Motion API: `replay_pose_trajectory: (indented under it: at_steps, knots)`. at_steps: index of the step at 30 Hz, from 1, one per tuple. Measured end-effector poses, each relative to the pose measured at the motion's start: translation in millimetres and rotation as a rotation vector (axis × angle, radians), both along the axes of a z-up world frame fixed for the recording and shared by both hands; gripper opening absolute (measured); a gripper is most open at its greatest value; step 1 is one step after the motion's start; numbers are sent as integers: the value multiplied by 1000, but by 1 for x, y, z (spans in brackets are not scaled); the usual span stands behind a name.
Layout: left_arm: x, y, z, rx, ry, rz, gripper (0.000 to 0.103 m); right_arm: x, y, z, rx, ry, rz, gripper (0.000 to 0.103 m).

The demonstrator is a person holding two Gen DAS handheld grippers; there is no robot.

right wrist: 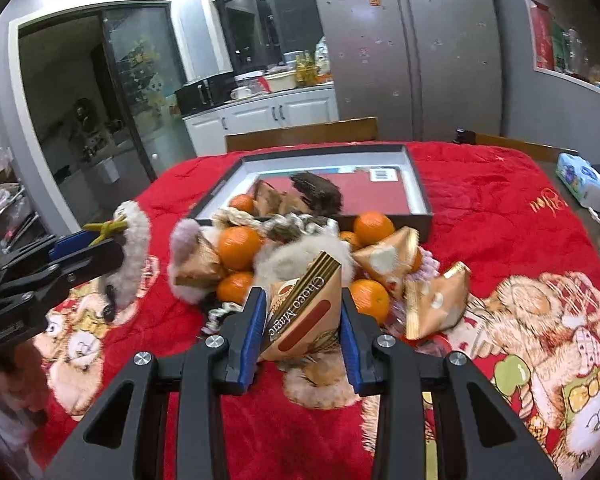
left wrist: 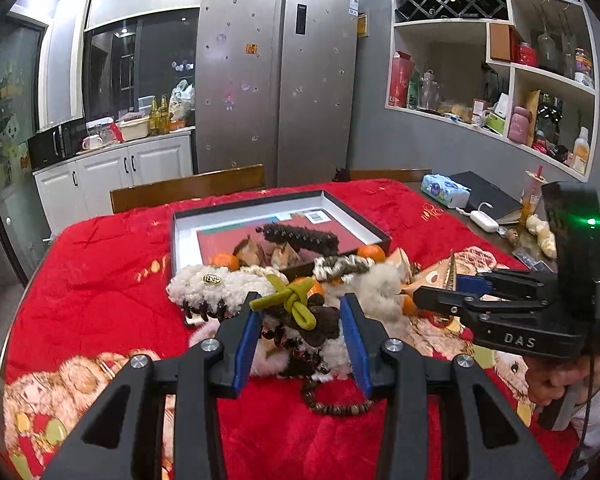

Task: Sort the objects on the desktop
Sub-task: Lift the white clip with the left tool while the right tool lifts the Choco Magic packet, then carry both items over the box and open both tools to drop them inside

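Left gripper (left wrist: 302,320) fingers clench a fluffy hair clip with green knot (left wrist: 290,300), evidently lifted for sorting. Right gripper (right wrist: 304,316) fingers clench a Choco Magic packet (right wrist: 300,312) above the pile. Box lid (right wrist: 418,184) lies beyond both fingertips, on the worktop.

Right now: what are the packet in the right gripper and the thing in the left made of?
Choco Magic packet: looks like glossy printed foil or plastic film, gold crimped edge catching light. Green knotted hair tie: matte fabric cord, probably; the fluffy white clip beside it looks like plush over dark plastic teeth.
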State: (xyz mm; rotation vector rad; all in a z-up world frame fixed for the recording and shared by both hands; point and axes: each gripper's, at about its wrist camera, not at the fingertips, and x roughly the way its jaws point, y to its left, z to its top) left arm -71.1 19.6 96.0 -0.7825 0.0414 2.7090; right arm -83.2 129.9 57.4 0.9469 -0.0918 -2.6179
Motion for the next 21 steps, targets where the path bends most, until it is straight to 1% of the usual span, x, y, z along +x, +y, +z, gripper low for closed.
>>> replay_pose_trajectory:
  at_steps: [3,6,10,14,16,21]
  knots:
    - [-11,-1,9,-2,-4,-4,41,-3,-6,13,26,27,2,34]
    - [-25,-1,19,-15,3,-3,41,-12,-8,25,33,28,4,34]
    - [-50,-2,27,-26,-8,-15,41,-37,-10,41,42,27,5,34]
    - [-77,-4,21,-37,-26,-7,41,-59,-11,46,56,28,1,34]
    - [-92,-5,16,-26,-40,-4,41,-71,-11,45,56,22,-1,34]
    - [-134,3,5,-38,-72,-12,41,-100,-11,35,55,5,0,34]
